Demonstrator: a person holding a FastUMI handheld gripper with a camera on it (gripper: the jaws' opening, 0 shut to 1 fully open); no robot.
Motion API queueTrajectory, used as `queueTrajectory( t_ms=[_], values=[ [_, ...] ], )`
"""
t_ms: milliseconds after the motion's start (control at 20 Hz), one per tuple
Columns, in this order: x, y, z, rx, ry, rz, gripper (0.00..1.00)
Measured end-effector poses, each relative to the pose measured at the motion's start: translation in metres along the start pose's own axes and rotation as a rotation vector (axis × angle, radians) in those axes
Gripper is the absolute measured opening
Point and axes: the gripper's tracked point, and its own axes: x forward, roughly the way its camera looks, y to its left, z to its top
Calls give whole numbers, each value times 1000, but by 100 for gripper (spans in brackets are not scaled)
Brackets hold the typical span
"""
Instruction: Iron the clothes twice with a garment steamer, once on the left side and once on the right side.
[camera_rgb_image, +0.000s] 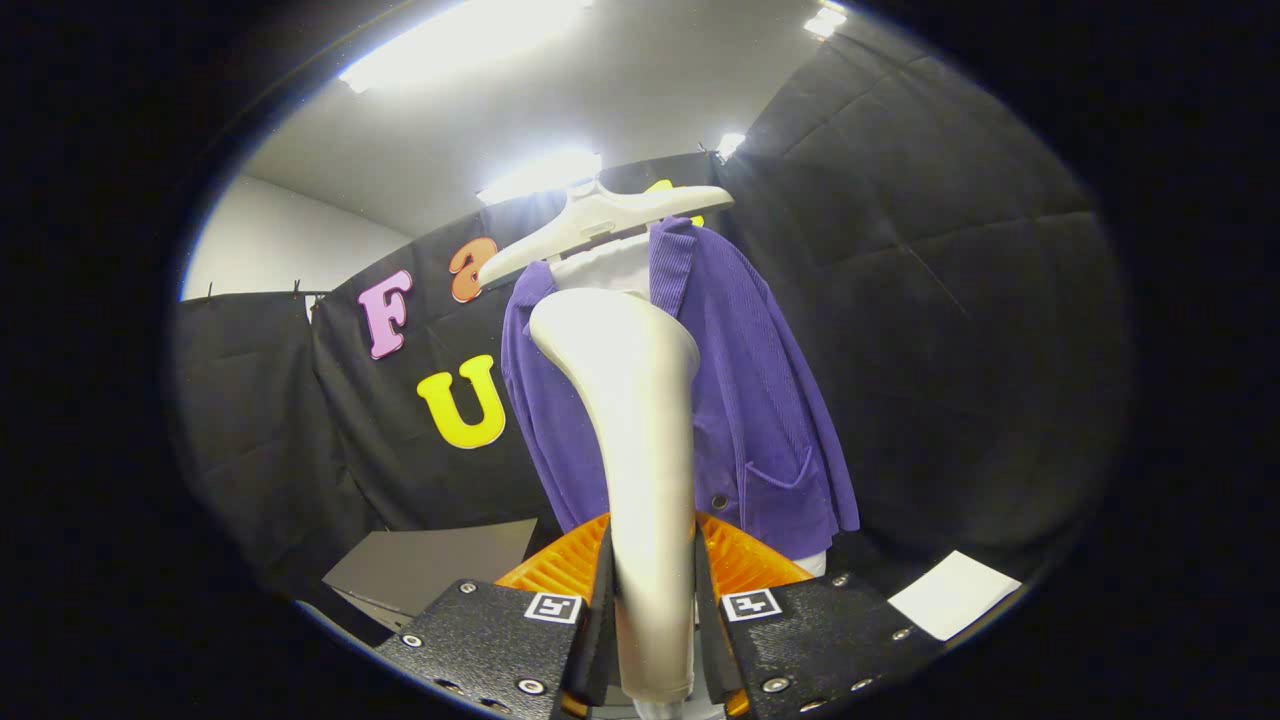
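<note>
My gripper (652, 590) is shut on the handle of a white garment steamer (640, 420), which rises upright between the fingers. The steamer's head reaches up in front of a purple jacket (760, 400). The jacket hangs on a white hanger (600, 215) just beyond the steamer, over a white inner garment. A pocket and a button show on the jacket's lower right part. The steamer hides the middle of the jacket's front.
A grey board (430, 565) lies low to the left of the fingers. A white sheet (950, 595) lies low to the right. Black cloth walls close in behind and on both sides of the jacket. Bright ceiling lights (460, 45) shine overhead.
</note>
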Motion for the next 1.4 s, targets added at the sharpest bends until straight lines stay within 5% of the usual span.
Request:
queueTrajectory(
  t_ms=[600,1400],
  values=[
    [114,-49,76,130,-153,-102,36],
    [147,-79,-30,66,110,-145,37]
  ],
)
